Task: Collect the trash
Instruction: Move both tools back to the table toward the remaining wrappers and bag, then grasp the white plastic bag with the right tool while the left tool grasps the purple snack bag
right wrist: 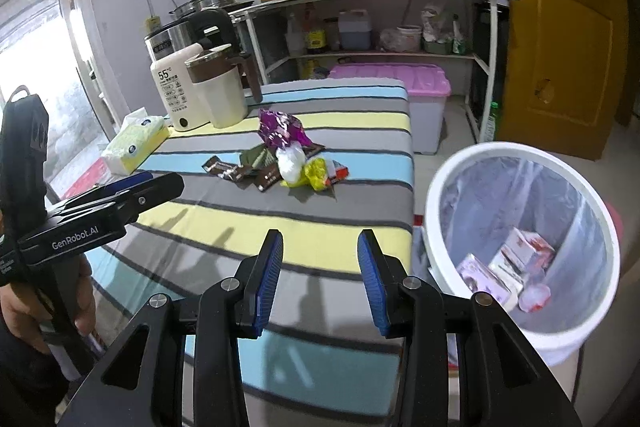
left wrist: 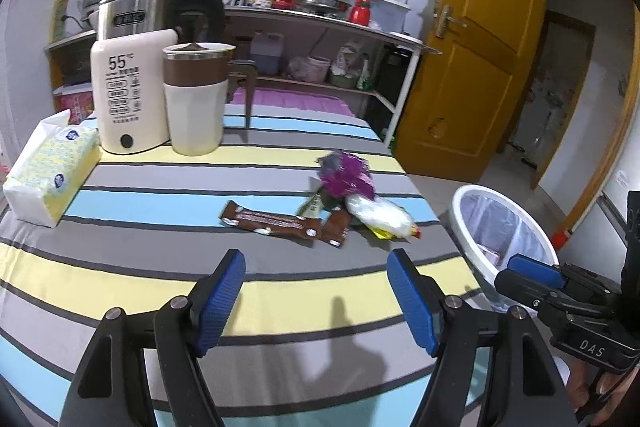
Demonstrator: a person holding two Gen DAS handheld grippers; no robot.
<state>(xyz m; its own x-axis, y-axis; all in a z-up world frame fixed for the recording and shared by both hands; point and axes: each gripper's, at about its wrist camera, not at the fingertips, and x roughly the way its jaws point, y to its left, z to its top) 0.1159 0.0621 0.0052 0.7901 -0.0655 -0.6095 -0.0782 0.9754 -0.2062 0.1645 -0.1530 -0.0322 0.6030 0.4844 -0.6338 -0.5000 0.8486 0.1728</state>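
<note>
A heap of trash lies on the striped table (left wrist: 120, 267): a purple foil wrapper (left wrist: 347, 174) (right wrist: 280, 129), brown wrappers (left wrist: 272, 223) (right wrist: 228, 169), a white plastic bag (left wrist: 378, 214) (right wrist: 291, 161) and a yellow wrapper (right wrist: 318, 173). A white bin (right wrist: 436, 203) (left wrist: 464, 211) with a clear liner stands on the floor right of the table and holds several small boxes (right wrist: 508, 267). My left gripper (left wrist: 316, 291) is open and empty over the table's near part, short of the heap. My right gripper (right wrist: 320, 267) is open and empty near the table's right edge, beside the bin.
A white dispenser marked 55 (left wrist: 124, 95), a brown-and-cream mug (left wrist: 196, 99) and a kettle (left wrist: 140, 11) stand at the table's back left. A tissue pack (left wrist: 52, 171) lies left. A pink-lidded box (right wrist: 400, 83), a shelf (right wrist: 360, 27) and a yellow door (right wrist: 560, 27) are behind.
</note>
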